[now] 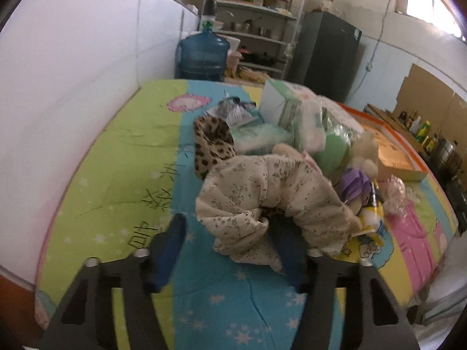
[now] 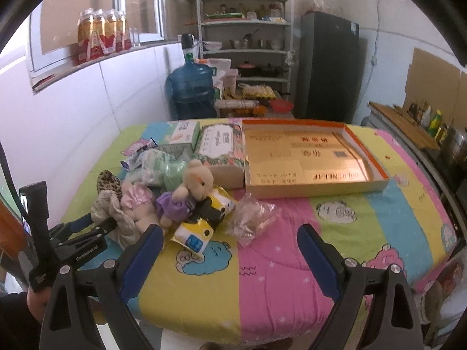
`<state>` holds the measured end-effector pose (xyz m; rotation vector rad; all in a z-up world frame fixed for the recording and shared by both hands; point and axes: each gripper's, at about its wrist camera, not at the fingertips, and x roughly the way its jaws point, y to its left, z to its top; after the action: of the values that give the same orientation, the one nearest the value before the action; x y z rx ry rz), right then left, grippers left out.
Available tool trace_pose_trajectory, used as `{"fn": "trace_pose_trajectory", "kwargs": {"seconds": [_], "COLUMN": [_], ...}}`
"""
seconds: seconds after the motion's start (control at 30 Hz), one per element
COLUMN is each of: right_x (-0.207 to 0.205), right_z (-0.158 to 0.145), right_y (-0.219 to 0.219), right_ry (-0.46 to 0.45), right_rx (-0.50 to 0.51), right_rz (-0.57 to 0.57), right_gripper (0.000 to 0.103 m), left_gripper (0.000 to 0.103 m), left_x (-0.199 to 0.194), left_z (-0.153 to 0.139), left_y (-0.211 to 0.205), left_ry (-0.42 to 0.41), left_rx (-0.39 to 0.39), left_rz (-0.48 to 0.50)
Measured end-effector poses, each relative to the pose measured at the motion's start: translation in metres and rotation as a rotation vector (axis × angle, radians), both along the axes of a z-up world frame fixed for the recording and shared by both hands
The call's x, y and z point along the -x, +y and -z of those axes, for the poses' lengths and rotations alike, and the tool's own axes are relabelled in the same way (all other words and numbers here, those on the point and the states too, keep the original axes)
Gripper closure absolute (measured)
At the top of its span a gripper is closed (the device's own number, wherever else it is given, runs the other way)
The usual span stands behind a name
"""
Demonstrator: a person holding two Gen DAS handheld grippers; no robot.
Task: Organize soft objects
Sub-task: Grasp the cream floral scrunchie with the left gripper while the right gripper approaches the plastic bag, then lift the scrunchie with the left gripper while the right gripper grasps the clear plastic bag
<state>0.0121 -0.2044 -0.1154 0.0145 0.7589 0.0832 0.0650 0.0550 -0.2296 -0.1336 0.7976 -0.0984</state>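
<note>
A cream floral cloth [image 1: 262,198] lies bunched on the cartoon bedsheet [image 1: 116,160], in front of a leopard-print cloth [image 1: 213,143]. My left gripper [image 1: 233,227] straddles the floral cloth. Its left finger [image 1: 175,233] stands clear of the fabric and its right finger is partly hidden behind a fold, so it is open. In the right wrist view the left gripper [image 2: 96,221] sits at the floral cloth [image 2: 116,213]. Beside it lie a pink satin piece [image 2: 135,198] and a teddy bear [image 2: 198,180] in a purple dress. My right gripper [image 2: 230,233] hangs open over the sheet [image 2: 350,233], holding nothing.
A crumpled clear plastic bag [image 2: 251,218] and a yellow packet [image 2: 204,227] lie just ahead of the right gripper. Tissue boxes [image 2: 221,145], green packs [image 2: 163,166] and an orange-rimmed box lid [image 2: 315,157] fill the back. A white wall [image 1: 73,87] runs along the left.
</note>
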Motion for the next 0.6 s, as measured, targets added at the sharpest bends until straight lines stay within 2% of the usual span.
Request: {"fn": "trace_pose_trajectory", "kwargs": {"seconds": [0.03,0.1,0.13,0.33,0.6], "right_x": [-0.002,-0.007,-0.009,-0.035,-0.072], "right_z": [0.003,0.012,0.015,0.039,0.065], "right_y": [-0.002,-0.006,-0.007,-0.018,-0.025], "right_ry": [0.008,0.024,0.027,0.022,0.054], "right_rx": [-0.002,-0.006,-0.006,0.024,-0.016], "right_rz": [0.0,-0.001,-0.003,0.006,0.057], "right_gripper": [0.011,0.016,0.017,0.031,0.032], "left_gripper": [0.064,0.078,0.082,0.088,0.088], "left_x": [-0.002,-0.004,-0.005,0.007,0.03], "left_z": [0.003,0.006,0.006,-0.009,-0.049], "left_y": [0.0,0.0,0.0,0.0,0.002], "left_ry": [0.006,0.009,0.006,-0.055,-0.14], "left_rx": [0.011,0.049,0.062,0.076,0.079], "left_rz": [0.013,0.04,0.046,0.062,0.08]}}
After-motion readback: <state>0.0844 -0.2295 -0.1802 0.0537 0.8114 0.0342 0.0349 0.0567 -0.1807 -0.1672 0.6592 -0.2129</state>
